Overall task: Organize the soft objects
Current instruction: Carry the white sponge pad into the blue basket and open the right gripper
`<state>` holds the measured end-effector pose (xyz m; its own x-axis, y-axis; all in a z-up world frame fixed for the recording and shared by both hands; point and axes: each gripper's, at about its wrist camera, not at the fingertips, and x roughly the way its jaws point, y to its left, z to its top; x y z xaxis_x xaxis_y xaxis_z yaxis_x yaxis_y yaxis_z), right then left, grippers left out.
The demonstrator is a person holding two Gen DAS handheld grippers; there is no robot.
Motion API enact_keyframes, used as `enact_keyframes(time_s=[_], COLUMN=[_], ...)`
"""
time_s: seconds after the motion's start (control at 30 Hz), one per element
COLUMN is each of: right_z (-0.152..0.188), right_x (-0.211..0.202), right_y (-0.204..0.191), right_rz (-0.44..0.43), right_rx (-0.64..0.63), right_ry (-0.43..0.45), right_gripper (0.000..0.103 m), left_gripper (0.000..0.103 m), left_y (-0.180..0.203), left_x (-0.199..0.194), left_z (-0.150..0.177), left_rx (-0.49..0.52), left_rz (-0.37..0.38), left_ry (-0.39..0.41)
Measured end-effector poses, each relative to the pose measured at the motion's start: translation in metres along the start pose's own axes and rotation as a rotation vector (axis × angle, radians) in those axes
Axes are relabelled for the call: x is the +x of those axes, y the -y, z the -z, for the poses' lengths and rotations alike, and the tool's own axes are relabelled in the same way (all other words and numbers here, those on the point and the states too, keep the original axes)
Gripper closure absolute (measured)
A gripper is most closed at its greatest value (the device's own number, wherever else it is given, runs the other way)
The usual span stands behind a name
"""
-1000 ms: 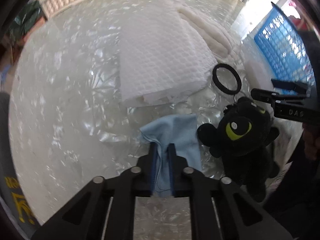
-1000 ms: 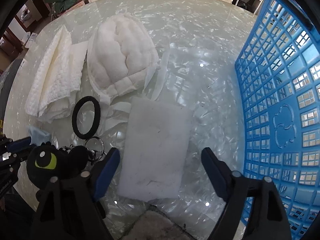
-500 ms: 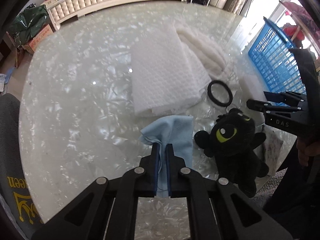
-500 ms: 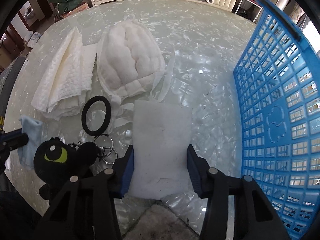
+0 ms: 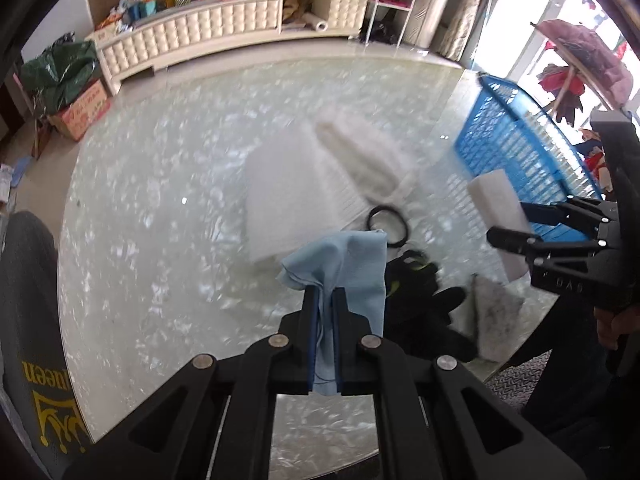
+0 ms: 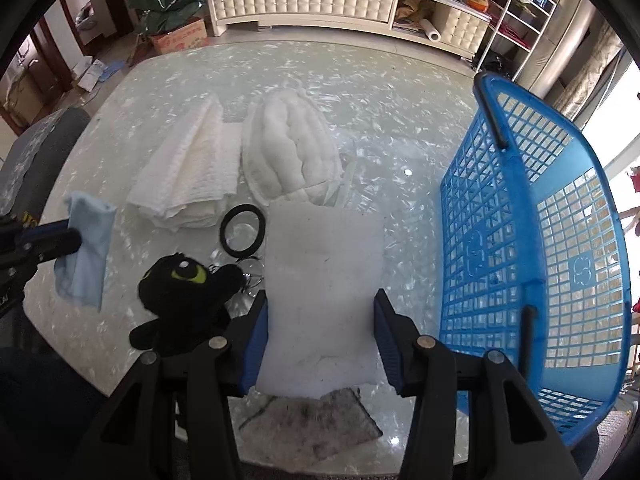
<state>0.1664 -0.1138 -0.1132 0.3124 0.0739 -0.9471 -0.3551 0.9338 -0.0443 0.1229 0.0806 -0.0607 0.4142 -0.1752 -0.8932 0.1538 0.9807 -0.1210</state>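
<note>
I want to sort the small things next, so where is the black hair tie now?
In the right wrist view, the black hair tie lies flat on the table, left of the white pad, just above the black plush toy.

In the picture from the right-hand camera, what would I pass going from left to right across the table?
Light blue cloth held by the left gripper → black plush toy → white foam pad held by the right gripper → blue basket.
</note>
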Motion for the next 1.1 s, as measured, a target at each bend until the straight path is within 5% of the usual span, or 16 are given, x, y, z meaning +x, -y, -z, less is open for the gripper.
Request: enact_keyframes(time_s=[0.6,1.1], right_z=[0.013,0.027], right_x=[-0.088,-0.089], right_y=[0.033,0.110], right_rz=[0.004,0.102], right_rx=[-0.082,-0.161], right_ry=[0.110,0.086], right_gripper=[0.056,0.055], left_gripper=[0.098,0.098], left_y=[0.098,0.125], left_x=[-0.024,0.001], left_z=[-0.049,-0.069], left_rx=[0.149,0.196], left_rz=[0.063,0.043], left_ry=[0.114,0.096])
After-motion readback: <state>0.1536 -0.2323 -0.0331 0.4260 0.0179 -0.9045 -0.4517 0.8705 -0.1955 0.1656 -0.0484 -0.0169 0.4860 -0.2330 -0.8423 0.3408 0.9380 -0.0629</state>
